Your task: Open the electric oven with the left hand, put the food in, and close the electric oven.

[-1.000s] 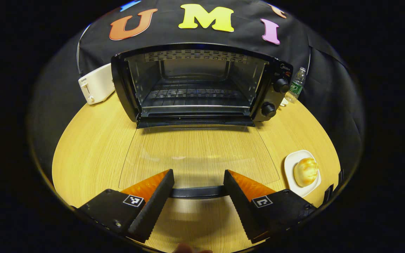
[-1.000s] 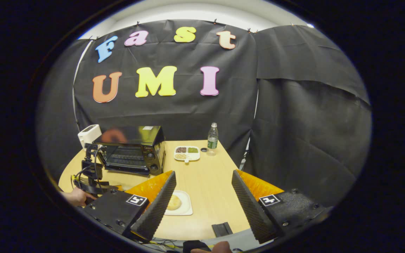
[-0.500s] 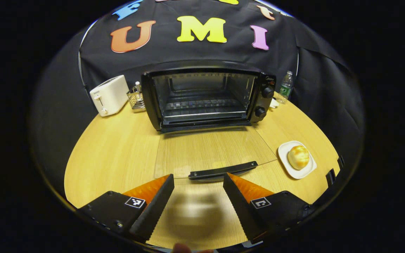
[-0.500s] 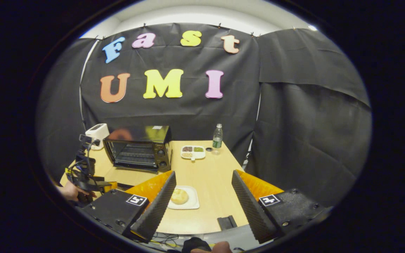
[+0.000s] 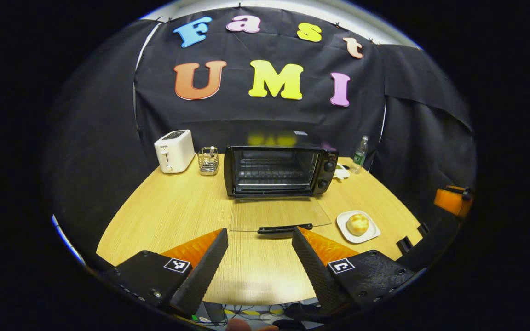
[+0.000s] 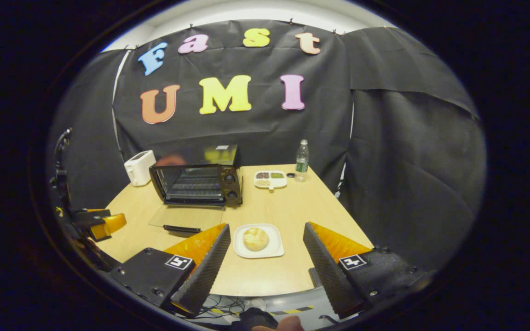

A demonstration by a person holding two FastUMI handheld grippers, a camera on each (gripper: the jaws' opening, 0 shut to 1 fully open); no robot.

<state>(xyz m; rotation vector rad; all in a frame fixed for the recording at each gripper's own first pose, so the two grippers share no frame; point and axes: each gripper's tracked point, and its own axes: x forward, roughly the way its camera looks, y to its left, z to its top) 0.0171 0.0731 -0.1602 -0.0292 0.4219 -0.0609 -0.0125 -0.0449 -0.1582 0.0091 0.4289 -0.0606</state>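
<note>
The black electric oven (image 5: pixel 276 168) (image 6: pixel 200 179) stands at the back of the round wooden table with its glass door (image 5: pixel 278 215) folded down flat, the dark handle (image 5: pixel 285 228) at the front edge. A bread roll (image 5: pixel 358 224) (image 6: pixel 256 239) lies on a white plate (image 5: pixel 370 234) (image 6: pixel 272 250) to the right of the door. My left gripper (image 5: pixel 259 241) is open, well back from the handle and holding nothing. My right gripper (image 6: pixel 267 236) is open above the near table edge, with the roll seen between its fingers farther off. The left gripper (image 6: pixel 104 223) shows at the left of the right gripper view.
A white toaster (image 5: pixel 173 150) and a wire holder (image 5: pixel 208 161) stand left of the oven. A water bottle (image 6: pixel 301 161) and a divided snack tray (image 6: pixel 270 179) sit at the back right. The other gripper's orange part (image 5: pixel 451 200) shows at the far right.
My left gripper has let go of the door handle and pulled far back and up from the open oven. The right gripper has shifted so the roll now lies between its fingers.
</note>
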